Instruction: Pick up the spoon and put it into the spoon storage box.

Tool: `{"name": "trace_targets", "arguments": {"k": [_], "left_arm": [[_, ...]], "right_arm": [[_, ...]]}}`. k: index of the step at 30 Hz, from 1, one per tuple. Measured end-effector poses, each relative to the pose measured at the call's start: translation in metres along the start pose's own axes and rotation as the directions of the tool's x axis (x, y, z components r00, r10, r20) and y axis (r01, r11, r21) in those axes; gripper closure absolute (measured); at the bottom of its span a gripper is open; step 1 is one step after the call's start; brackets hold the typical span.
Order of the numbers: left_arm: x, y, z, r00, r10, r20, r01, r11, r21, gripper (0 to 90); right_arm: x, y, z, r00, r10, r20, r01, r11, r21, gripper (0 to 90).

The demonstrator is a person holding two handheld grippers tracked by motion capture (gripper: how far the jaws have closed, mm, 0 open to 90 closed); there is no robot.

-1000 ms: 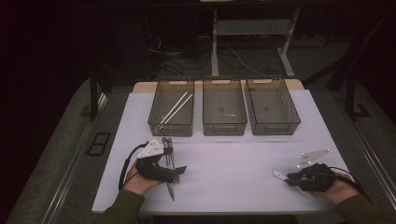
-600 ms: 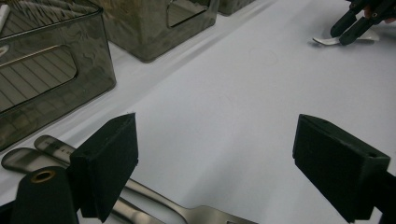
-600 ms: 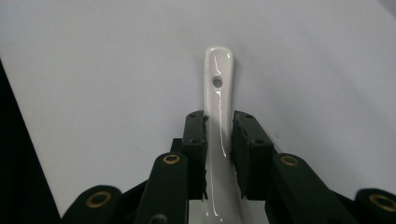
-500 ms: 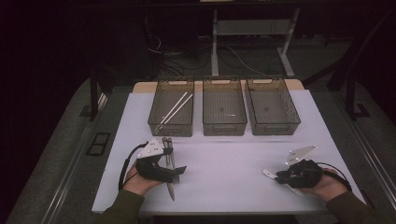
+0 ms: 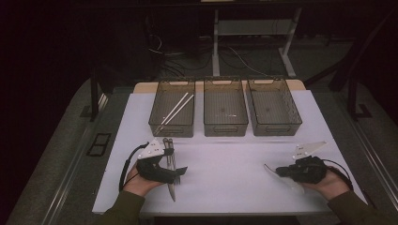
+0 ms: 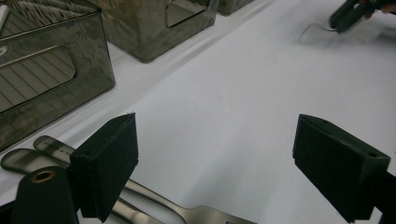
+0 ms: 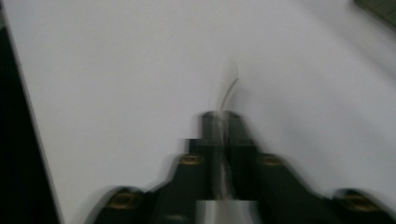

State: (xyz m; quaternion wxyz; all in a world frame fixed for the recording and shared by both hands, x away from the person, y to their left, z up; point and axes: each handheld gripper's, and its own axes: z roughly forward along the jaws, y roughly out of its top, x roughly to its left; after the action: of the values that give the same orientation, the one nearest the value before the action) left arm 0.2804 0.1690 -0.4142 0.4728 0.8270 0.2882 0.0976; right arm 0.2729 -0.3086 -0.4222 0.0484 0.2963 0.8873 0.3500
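Your right claw [image 7: 219, 135] has just been closing and now pinches a thin clear plastic utensil [image 7: 227, 93], low over the white counter [image 5: 225, 164]. Your left claw [image 6: 215, 168] gapes wide over metal forks [image 6: 154, 205] lying there. Three grey bins [image 5: 225, 129] behind, dark room.
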Motion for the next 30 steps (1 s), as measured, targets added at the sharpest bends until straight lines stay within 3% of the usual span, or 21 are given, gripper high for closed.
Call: {"name": "trace_targets", "arguments": {"k": [2, 6, 11, 15, 20, 25, 30], "left_arm": [[0.0, 0.0, 0.0, 1.0, -0.001, 0.0, 0.001, 1.0, 0.0, 13.1], [0.0, 0.0, 0.0, 1.0, 0.001, 0.002, -0.001, 1.0, -0.001, 13.1], [0.0, 0.0, 0.0, 1.0, 0.006, 0.001, -0.006, 1.0, 0.0, 13.1], [0.0, 0.0, 0.0, 1.0, 0.005, 0.0, -0.005, 1.0, 0.0, 13.1], [0.0, 0.0, 0.0, 1.0, 0.003, 0.0, -0.003, 1.0, 0.0, 13.1], [0.0, 0.0, 0.0, 1.0, 0.006, 0.0, -0.006, 1.0, 0.0, 13.1], [0.0, 0.0, 0.0, 1.0, 0.004, -0.001, -0.004, 1.0, 0.002, 13.1]], "right_arm": [[-0.004, 0.002, -0.005, 0.9994, 0.02, -0.028, -0.021, 0.999, -0.03, 90.0], [-0.004, 0.001, 0.001, 0.9999, 0.015, 0.002, -0.015, 1.0, 0.011, 90.0], [-0.008, -0.001, -0.002, 0.9994, 0.035, 0.002, -0.035, 0.999, 0.008, 89.6], [-0.009, -0.004, -0.004, 0.9981, 0.06, -0.012, -0.06, 0.998, 0.02, 78.2], [-0.01, -0.01, 0.0, 0.9973, 0.07, -0.02, -0.068, 0.995, 0.072, 68.5], [-0.007, -0.013, 0.007, 0.9976, 0.059, -0.037, -0.054, 0.992, 0.117, 70.7], [-0.003, -0.012, 0.008, 0.9997, 0.017, -0.017, -0.014, 0.991, 0.136, 74.0]]}}
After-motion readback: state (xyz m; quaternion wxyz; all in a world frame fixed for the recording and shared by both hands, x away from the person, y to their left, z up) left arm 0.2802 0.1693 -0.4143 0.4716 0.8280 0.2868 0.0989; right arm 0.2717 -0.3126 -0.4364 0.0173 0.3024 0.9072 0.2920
